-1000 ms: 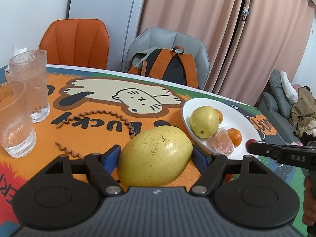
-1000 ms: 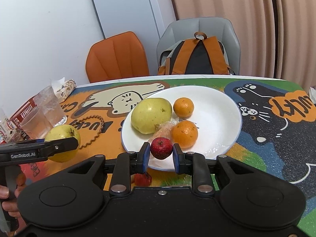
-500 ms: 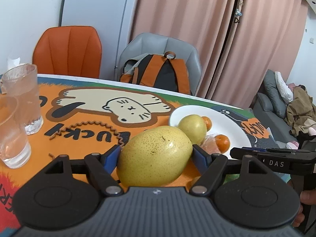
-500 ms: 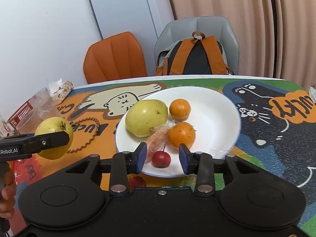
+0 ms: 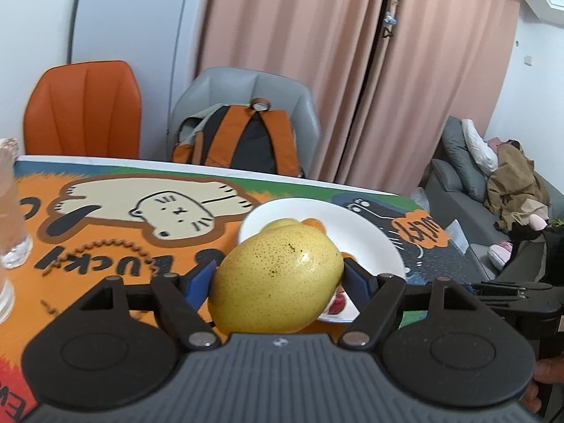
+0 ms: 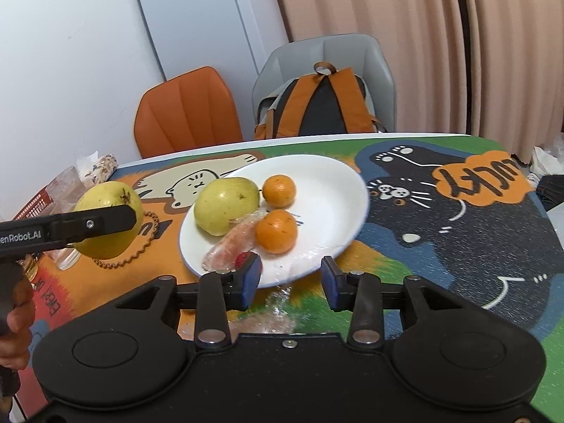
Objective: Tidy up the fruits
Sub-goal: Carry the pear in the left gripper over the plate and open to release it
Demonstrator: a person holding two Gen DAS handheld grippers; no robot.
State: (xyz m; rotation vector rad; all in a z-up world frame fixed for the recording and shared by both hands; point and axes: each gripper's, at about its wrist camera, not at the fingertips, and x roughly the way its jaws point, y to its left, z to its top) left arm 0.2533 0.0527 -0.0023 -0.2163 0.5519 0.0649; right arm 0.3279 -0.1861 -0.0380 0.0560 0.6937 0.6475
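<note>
The right gripper [image 6: 290,282], jaws now parted and empty, has released the small red fruit [image 6: 241,258] onto the white plate [image 6: 335,190] at lower centre, while the left gripper [image 5: 280,282] grasps a yellow pear [image 5: 276,280], next for placement.

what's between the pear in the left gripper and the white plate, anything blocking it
Nothing stands between them. The left gripper holds the pear just off the white plate rim. The plate's near-left part is crowded by another pear, two oranges and a wrapped item; its right half is bare.
</note>
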